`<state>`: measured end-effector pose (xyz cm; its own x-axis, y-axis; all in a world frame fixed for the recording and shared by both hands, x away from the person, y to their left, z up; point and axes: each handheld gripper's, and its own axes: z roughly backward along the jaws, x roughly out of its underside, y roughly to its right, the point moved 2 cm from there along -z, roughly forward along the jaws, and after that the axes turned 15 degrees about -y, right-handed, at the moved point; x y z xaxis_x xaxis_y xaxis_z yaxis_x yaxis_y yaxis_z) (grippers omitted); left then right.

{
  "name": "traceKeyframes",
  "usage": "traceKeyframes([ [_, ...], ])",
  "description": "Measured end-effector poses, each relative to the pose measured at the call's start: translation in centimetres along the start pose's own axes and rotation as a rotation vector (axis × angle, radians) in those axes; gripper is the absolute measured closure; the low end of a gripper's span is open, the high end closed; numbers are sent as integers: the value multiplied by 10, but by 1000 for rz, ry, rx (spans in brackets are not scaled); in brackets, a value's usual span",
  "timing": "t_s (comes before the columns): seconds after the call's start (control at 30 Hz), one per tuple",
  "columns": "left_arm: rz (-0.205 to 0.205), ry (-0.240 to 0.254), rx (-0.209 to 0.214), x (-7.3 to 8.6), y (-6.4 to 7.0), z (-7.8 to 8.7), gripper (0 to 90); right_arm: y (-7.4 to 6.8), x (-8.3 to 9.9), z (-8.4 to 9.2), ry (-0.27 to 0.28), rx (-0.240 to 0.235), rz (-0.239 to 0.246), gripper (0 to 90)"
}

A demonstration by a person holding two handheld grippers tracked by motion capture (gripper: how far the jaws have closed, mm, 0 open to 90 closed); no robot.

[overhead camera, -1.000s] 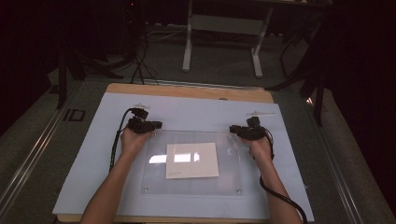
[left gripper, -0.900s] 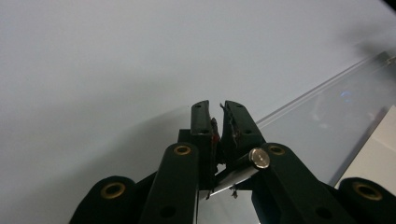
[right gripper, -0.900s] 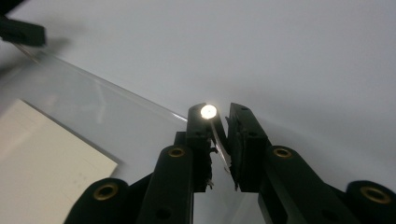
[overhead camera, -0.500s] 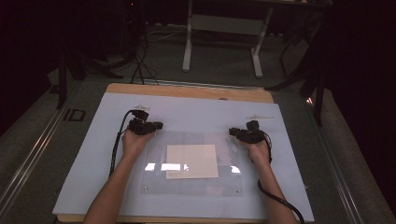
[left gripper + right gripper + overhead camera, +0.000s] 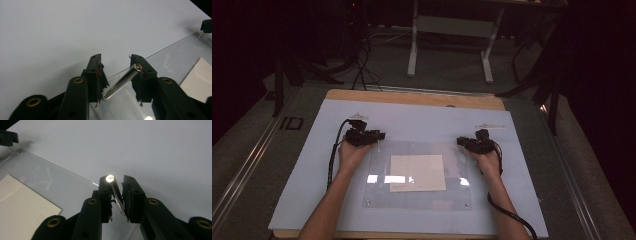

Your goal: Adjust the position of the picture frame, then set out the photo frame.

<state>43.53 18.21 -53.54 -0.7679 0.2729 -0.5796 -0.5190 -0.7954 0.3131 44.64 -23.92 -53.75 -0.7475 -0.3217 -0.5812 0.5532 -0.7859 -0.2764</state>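
A clear plastic plate (image 5: 377, 195) lies on a white board (image 5: 412, 120), with a sheet of paper (image 5: 417, 172) under it. My left gripper (image 5: 377, 136) is at the plate's far left corner. Its jaws have just been opening and stand apart (image 5: 116, 60). A small metal pin (image 5: 122, 80) leans loose between them against one jaw. My right gripper (image 5: 462, 141) is at the far right corner. Its jaws (image 5: 117, 179) have also just been opening and show a narrow gap, across which a shiny pin (image 5: 116, 193) slants.
The board rests on a wooden table (image 5: 412, 97) with a dark floor and desk legs (image 5: 414, 50) beyond. Small screws mark the plate's near corners (image 5: 367, 202). A cable (image 5: 512, 215) trails from the right gripper along the forearm.
The bright glare on the clear plate has slid from over the paper toward the near left. Both hands have stayed almost where they were.
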Motion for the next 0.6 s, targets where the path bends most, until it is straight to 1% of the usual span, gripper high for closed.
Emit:
traceKeyframes([
  [0.07,2,33,1,2,0,6,589,-1,0,0,-2,14,12,710],
  [0.13,-5,52,-10,5,1,12,567,-2,0,1,3,22,34,678],
  [0.17,-5,52,-10,5,1,12,568,-2,0,1,3,22,34,678],
  [0.2,-20,65,-20,9,2,17,568,-2,-1,3,1,33,39,666],
  [0.3,-49,86,-39,13,4,24,543,-5,-1,8,2,62,72,629],
  [0.33,-52,93,-43,14,5,26,531,-6,-1,9,2,72,84,621],
  [0.43,-64,110,-51,18,7,31,506,-9,-1,13,11,96,113,615],
  [0.5,-67,117,-54,21,8,33,505,-11,0,15,17,114,128,615],
  [0.6,-63,133,-60,26,7,34,502,-13,1,17,21,141,156,631],
])
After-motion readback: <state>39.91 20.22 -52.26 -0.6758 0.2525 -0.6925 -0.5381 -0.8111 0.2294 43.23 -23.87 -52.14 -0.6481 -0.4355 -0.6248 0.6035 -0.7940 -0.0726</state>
